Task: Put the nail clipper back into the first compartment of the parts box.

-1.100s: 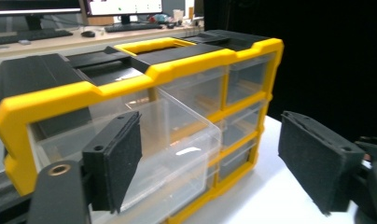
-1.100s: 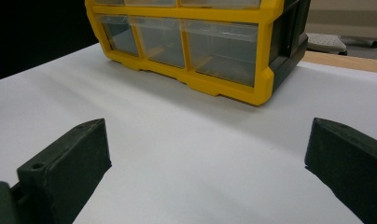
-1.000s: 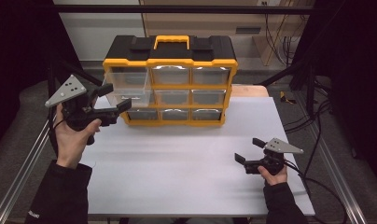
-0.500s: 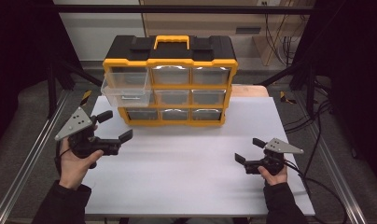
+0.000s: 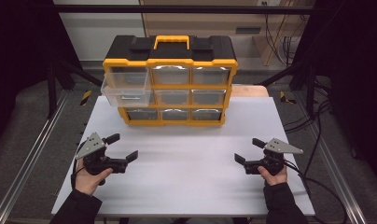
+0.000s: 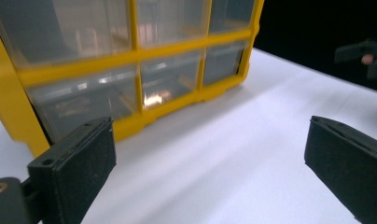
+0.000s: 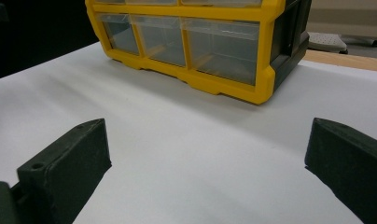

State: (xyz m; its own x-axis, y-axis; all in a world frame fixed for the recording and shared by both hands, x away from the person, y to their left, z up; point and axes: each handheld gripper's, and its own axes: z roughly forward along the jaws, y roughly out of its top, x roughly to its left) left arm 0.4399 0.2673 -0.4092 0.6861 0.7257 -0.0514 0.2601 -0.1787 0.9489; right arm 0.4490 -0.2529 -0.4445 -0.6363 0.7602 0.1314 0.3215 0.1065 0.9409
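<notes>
A yellow-and-black drawer organizer (image 5: 170, 60) with clear drawers stands at the back of the white table (image 5: 191, 186). Its top-left drawer (image 5: 126, 88) is pulled out and juts forward. My left gripper (image 5: 123, 146) rests low at the front left, open and holding nothing, well clear of the drawer. My right gripper (image 5: 247, 150) sits at the front right, also open and holding nothing. In the left gripper view the left gripper (image 6: 207, 135) faces the organizer's (image 6: 130, 74) lower drawers. In the right gripper view the right gripper (image 7: 207, 135) points toward the organizer's (image 7: 266, 56) bottom row.
Metal rails (image 5: 32, 154) run along both sides of the table. Cables (image 5: 312, 140) trail off the right edge. A wooden board (image 5: 249, 90) shows behind the organizer's right side. Bare white tabletop lies between the two grippers.
My left gripper has pulled back from the top-left drawer and come down to the table's front left. The drawer stays pulled out. The right gripper has not moved.
</notes>
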